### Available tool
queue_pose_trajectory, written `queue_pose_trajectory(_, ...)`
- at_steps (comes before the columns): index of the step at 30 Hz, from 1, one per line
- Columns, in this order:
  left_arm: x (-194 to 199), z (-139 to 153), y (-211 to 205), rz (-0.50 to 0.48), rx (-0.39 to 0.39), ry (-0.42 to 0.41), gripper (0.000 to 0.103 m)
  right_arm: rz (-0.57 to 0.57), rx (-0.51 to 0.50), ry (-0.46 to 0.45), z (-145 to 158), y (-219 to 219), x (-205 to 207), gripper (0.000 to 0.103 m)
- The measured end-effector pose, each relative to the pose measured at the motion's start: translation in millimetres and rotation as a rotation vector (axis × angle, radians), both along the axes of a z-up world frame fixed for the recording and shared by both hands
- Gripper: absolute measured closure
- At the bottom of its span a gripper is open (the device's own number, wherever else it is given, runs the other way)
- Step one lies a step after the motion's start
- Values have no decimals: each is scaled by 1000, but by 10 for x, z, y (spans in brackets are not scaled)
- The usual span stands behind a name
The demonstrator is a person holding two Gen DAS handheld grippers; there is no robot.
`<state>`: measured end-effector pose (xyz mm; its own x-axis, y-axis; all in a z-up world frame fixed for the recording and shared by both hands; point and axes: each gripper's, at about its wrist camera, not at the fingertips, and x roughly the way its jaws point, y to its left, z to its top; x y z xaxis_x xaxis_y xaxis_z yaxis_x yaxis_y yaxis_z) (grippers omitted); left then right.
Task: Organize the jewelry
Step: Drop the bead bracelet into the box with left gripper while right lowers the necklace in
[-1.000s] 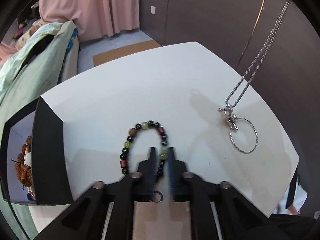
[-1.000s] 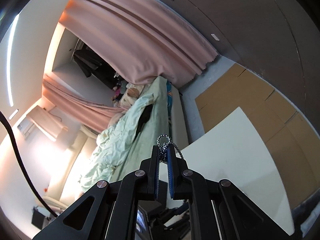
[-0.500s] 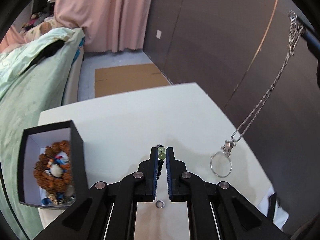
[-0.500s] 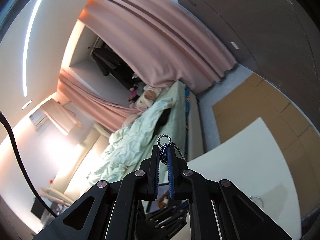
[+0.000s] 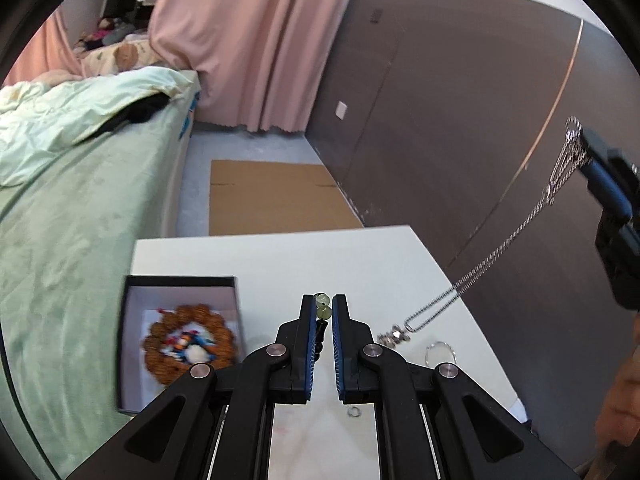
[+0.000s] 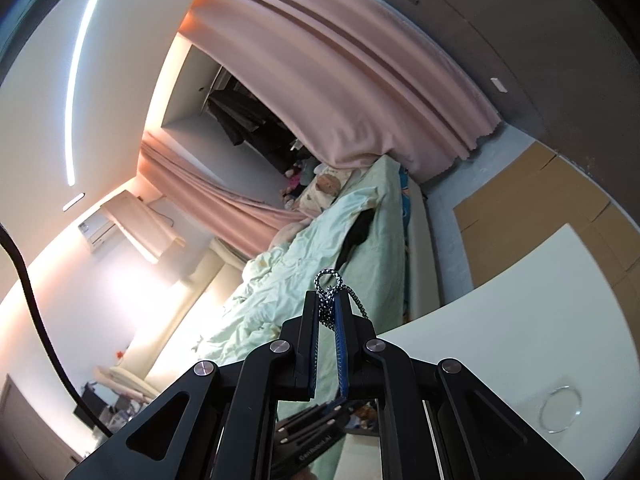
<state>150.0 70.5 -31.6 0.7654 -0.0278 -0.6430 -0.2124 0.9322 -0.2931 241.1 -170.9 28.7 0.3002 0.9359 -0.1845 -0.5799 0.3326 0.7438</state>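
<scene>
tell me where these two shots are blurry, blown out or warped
Left wrist view: the black box and the brown bead bracelet inside it are smeared by motion blur, while the left tongs stay sharp; fisheye bends the white table edges. Right wrist view: glare washes out the lower-left wall under the air conditioner, the ceiling light strip curves, and the right tongs are crisp.
</scene>
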Motion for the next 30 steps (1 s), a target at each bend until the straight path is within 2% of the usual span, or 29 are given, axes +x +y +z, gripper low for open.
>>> queue_pose_trajectory(3,-89,61,119,35,13,-17,95,16,15,-1,2,86,-39,94)
queue_pose_trajectory(8,-175,44,347,90,-11,-7,95,51,63,7,19,181,-125,94)
queue_pose_trajectory(13,-241,5,613,130,-123,33,90,88,112,-15,142,322,-236,94)
queue_pose_trajectory(14,-275,7,644,136,-135,29,78,98,120,-21,172,357,-262,94)
queue_pose_trajectory(15,-314,26,687,150,-142,20,55,106,125,-28,195,392,-289,94)
queue_pose_trajectory(16,-355,48,709,165,-140,10,42,112,126,-37,222,429,-313,94)
queue_pose_trajectory(17,-408,84,736,184,-134,-12,24,118,124,-48,254,475,-344,94)
queue_pose_trajectory(18,-476,131,762,203,-125,-44,19,123,123,-53,259,501,-366,94)
queue_pose_trajectory(22,-565,216,828,221,-93,-58,19,152,117,-65,283,671,-439,94)
queue_pose_trajectory(30,-716,223,1016,260,-122,-64,19,190,72,-56,189,994,-509,94)
